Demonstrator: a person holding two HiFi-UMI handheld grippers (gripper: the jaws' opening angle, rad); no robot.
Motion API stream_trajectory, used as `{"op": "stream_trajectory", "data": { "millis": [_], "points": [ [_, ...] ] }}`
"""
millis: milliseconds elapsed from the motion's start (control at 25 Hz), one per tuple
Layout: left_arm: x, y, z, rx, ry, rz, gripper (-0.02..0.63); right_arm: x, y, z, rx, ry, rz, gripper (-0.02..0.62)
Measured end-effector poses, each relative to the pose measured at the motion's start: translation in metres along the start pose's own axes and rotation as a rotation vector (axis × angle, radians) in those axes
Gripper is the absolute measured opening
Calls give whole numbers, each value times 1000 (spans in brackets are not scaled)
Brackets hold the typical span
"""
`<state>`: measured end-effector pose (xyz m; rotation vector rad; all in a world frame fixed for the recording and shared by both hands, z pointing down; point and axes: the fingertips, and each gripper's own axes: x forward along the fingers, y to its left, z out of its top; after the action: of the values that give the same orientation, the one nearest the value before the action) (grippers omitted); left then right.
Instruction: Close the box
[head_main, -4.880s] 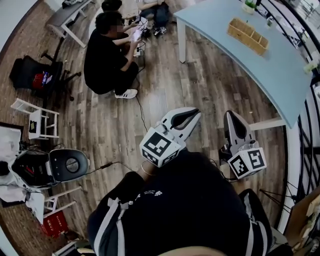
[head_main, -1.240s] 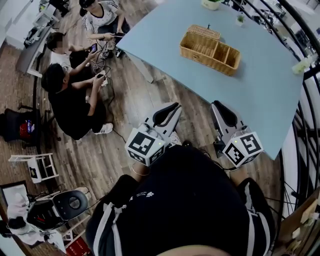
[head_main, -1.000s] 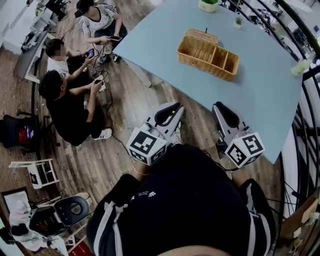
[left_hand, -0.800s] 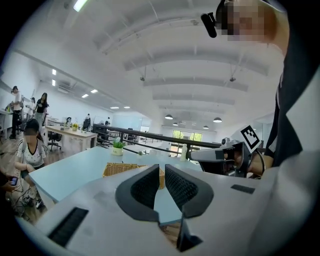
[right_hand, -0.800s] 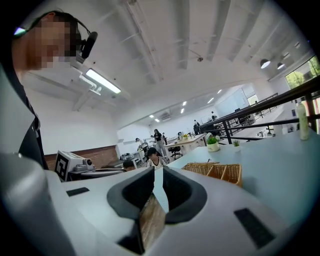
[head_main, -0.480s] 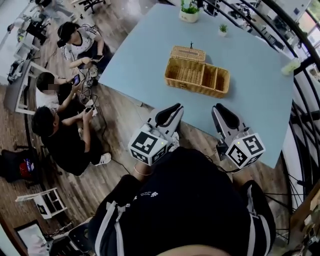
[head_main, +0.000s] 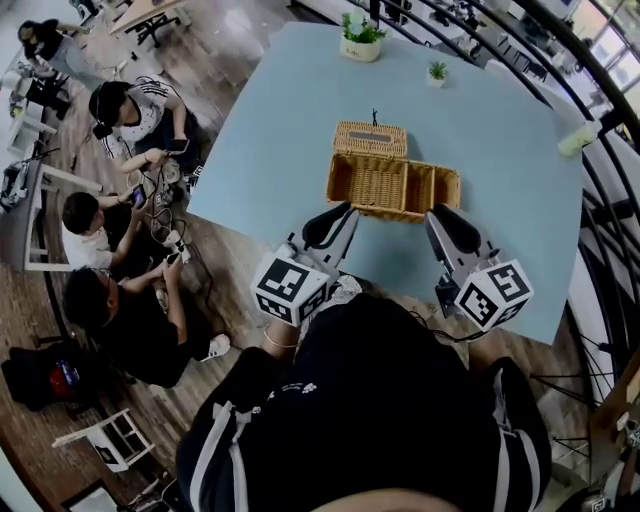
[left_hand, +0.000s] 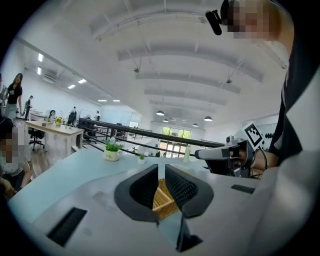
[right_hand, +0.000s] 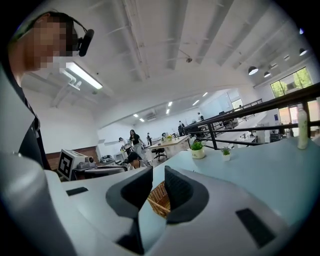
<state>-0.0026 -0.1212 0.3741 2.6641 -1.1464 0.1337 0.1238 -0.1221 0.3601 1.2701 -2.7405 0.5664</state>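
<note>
A wicker box (head_main: 392, 186) with compartments stands on the pale blue table (head_main: 280, 130). Its wicker lid (head_main: 370, 139) is swung open behind it, on the far side. My left gripper (head_main: 343, 212) hovers just short of the box's near left corner, jaws shut with nothing in them. My right gripper (head_main: 438, 214) hangs near the box's near right corner, jaws also together and empty. In the left gripper view the left gripper (left_hand: 161, 168) points at the box (left_hand: 164, 198). In the right gripper view the right gripper (right_hand: 158, 171) frames the box (right_hand: 159, 200).
Two small potted plants (head_main: 360, 38) (head_main: 436, 73) stand at the table's far edge, a pale bottle (head_main: 580, 137) at the far right. Several people (head_main: 120, 250) sit on the wooden floor to the left. A dark railing (head_main: 600, 60) runs beyond the table.
The person has walked up to the table; the box, earlier far ahead, now lies right in front of both grippers. Both grippers stay shut and empty.
</note>
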Motion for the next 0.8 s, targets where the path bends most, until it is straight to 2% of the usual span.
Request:
{"op": "stream_trajectory", "data": {
  "millis": [400,680,800],
  "points": [
    [36,85,3,-22,70,-28,29,58,-35,16,-16,57,-91,80],
    [54,145,-14,-71,155,10,31,89,-63,16,53,105,-102,106],
    [65,158,-19,-107,184,-7,73,100,-76,15,55,139,-113,108]
  ]
}}
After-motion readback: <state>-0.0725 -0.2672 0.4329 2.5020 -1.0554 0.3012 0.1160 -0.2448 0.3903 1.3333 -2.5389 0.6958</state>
